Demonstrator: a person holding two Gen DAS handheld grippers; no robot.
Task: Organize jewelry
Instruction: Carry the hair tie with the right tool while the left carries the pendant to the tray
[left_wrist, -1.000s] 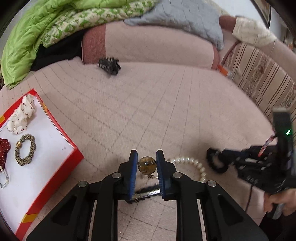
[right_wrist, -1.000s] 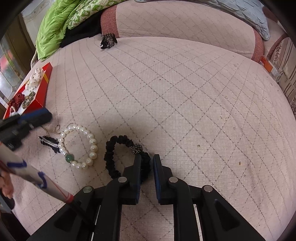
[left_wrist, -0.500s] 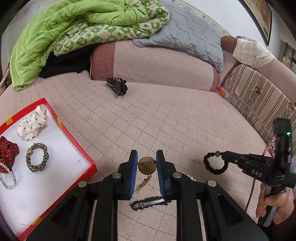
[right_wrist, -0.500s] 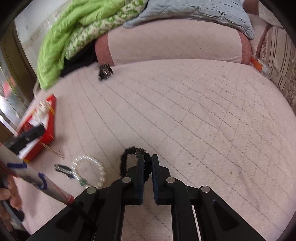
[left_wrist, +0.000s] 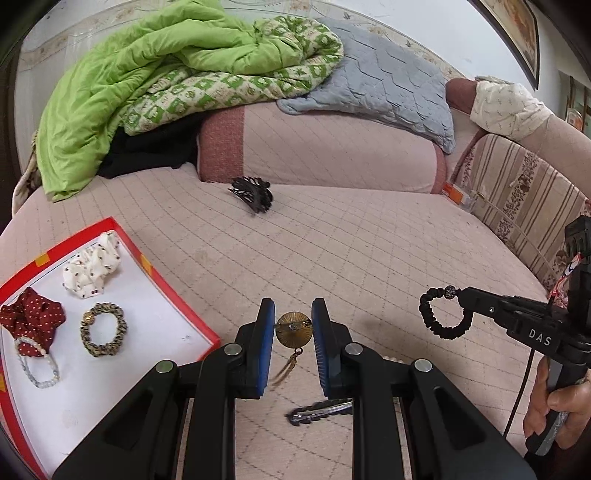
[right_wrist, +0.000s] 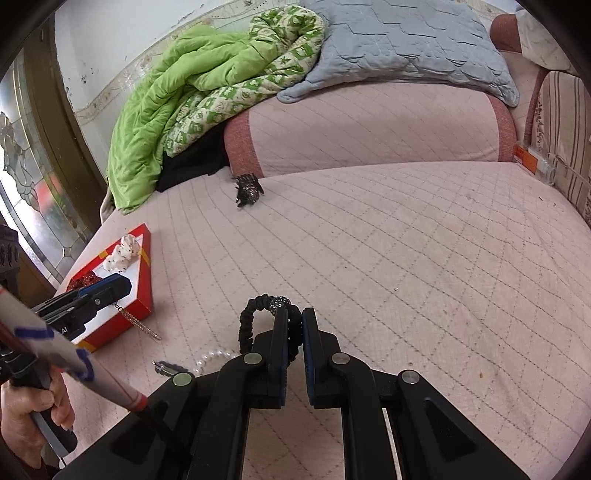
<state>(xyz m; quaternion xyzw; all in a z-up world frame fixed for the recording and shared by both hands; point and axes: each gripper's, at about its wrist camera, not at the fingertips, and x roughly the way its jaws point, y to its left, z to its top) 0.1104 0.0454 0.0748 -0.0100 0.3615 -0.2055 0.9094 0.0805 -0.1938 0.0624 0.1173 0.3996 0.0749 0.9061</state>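
Above a pink quilted bed, the left gripper has its 2 fingers clenched on a round gold brooch with a dangling tassel, while the right gripper grasps a black beaded bracelet that hangs clear of the bedding. A red box at the left holds 2 scrunchies and 2 bracelets. A pearl bracelet, a hair clip and a black claw clip lie on the bed.
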